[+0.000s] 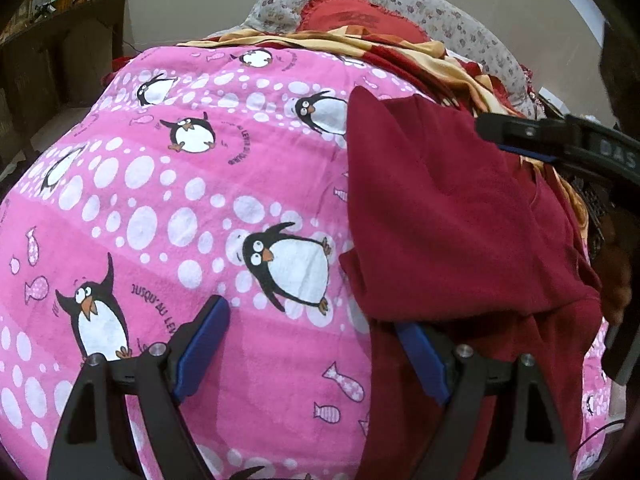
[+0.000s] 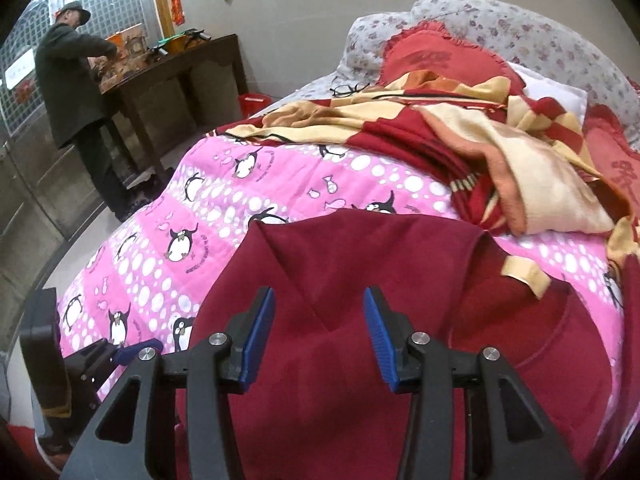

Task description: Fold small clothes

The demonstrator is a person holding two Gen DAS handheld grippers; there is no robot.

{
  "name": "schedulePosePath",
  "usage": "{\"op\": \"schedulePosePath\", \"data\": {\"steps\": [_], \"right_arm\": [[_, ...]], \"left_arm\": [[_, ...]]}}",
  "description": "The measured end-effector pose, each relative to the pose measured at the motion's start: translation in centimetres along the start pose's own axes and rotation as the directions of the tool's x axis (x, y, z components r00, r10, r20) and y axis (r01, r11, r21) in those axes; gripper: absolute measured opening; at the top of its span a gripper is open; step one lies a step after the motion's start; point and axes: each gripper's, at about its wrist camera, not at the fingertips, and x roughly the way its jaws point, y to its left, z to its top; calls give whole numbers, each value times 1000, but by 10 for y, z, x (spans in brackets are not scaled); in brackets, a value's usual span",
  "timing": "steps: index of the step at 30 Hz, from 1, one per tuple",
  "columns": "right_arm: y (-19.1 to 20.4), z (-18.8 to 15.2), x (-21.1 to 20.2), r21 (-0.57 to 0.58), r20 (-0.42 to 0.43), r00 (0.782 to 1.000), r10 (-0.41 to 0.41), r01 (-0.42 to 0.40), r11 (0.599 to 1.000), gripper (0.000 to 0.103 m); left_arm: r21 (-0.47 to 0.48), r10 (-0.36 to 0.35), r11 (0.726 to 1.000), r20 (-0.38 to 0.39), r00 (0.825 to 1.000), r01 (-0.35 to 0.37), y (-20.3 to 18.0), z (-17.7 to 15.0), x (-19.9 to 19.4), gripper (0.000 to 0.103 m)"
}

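A dark red garment (image 1: pixel 452 216) lies partly folded on the pink penguin blanket (image 1: pixel 192 208); a flap is doubled over its upper part. My left gripper (image 1: pixel 314 354) hangs wide open at the garment's left edge, its right pad (image 1: pixel 422 362) over the red cloth and its left pad (image 1: pixel 204 344) over the blanket. In the right wrist view the same garment (image 2: pixel 360 280) spreads below my right gripper (image 2: pixel 320 334), which stands open with nothing pinched. A cream neck label (image 2: pixel 524 274) shows at the garment's right. One blue pad (image 2: pixel 138 349) of the left gripper peeks in at the lower left.
A rumpled red and cream checked blanket (image 2: pixel 460 140) lies behind the garment, with floral pillows (image 2: pixel 520 36), a red cushion (image 2: pixel 432 56) and glasses (image 2: pixel 348 89) beyond. A person (image 2: pixel 72 92) stands at a dark wooden table (image 2: pixel 180 68) to the left of the bed.
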Motion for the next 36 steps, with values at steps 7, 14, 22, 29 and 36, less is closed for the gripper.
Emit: {"op": "schedulePosePath", "data": {"steps": [7, 14, 22, 29, 36], "right_arm": [[11, 4, 25, -84, -50, 999, 19, -23, 996, 61], [25, 6, 75, -161, -137, 989, 60, -82, 984, 46], [47, 33, 62, -193, -5, 998, 66, -66, 979, 19], [41, 29, 75, -96, -39, 998, 57, -61, 994, 30], [-19, -17, -7, 30, 3, 999, -32, 32, 999, 46]], "left_arm": [[8, -12, 1000, 11, 1000, 12, 1, -1, 1, 89], [24, -8, 1000, 12, 1000, 8, 0, -2, 2, 90], [2, 23, 1000, 44, 999, -23, 10, 9, -12, 90], [16, 44, 999, 86, 995, -46, 11, 27, -34, 90], [64, 35, 997, 166, 986, -46, -10, 42, -54, 90]]}}
